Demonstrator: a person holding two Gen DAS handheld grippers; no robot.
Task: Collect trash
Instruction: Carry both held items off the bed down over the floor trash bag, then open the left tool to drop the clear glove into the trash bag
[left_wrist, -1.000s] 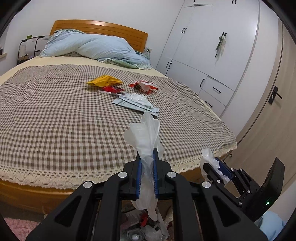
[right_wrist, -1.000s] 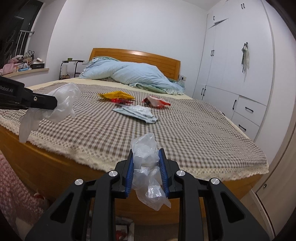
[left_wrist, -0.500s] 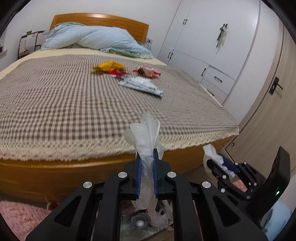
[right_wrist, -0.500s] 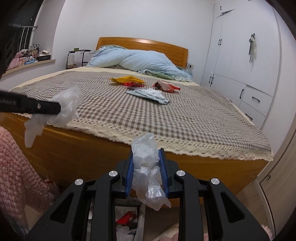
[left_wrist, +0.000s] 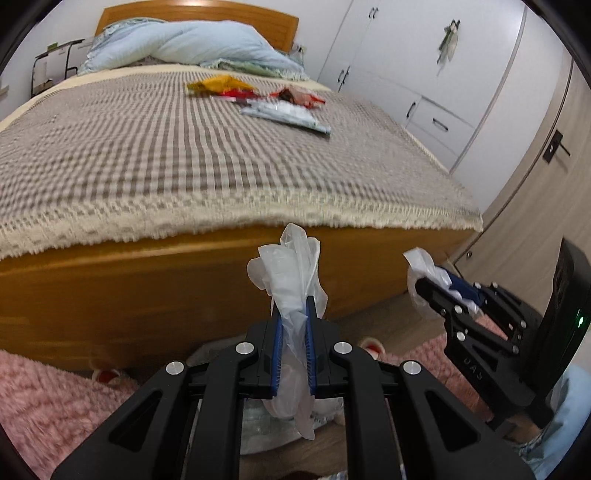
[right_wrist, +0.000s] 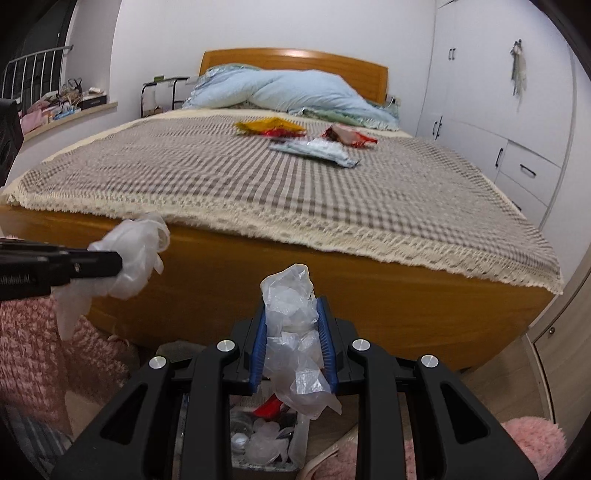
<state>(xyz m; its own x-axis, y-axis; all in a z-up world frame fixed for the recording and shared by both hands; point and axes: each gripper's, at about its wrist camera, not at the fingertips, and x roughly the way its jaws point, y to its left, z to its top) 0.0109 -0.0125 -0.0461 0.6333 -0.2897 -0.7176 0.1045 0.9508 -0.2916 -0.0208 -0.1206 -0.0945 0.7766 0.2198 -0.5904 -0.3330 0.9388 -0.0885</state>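
My left gripper (left_wrist: 293, 314) is shut on a clear plastic glove (left_wrist: 291, 273), held in front of the bed's wooden footboard. The right gripper (right_wrist: 291, 314) is shut on a crumpled clear plastic wrapper (right_wrist: 291, 332); it also shows at the right of the left wrist view (left_wrist: 424, 284). Below both, on the floor, stands a trash bin (right_wrist: 266, 439) holding wrappers. On the bed lie a yellow packet (right_wrist: 266, 125), a red packet (right_wrist: 347, 134) and a silvery packet (right_wrist: 317, 149). The left gripper (right_wrist: 110, 264) with its glove (right_wrist: 136, 251) shows at the left of the right wrist view.
The bed (left_wrist: 184, 155) has a checked cover with a lace edge, and a blue quilt (right_wrist: 295, 92) at the headboard. White wardrobes (left_wrist: 424, 74) line the right wall. Pink fluffy rugs (left_wrist: 48, 402) lie on the floor. A cluttered windowsill (right_wrist: 62, 107) runs along the left.
Both grippers have dropped from above the bed's edge to in front of the footboard, above the bin. Each keeps its hold on its plastic.
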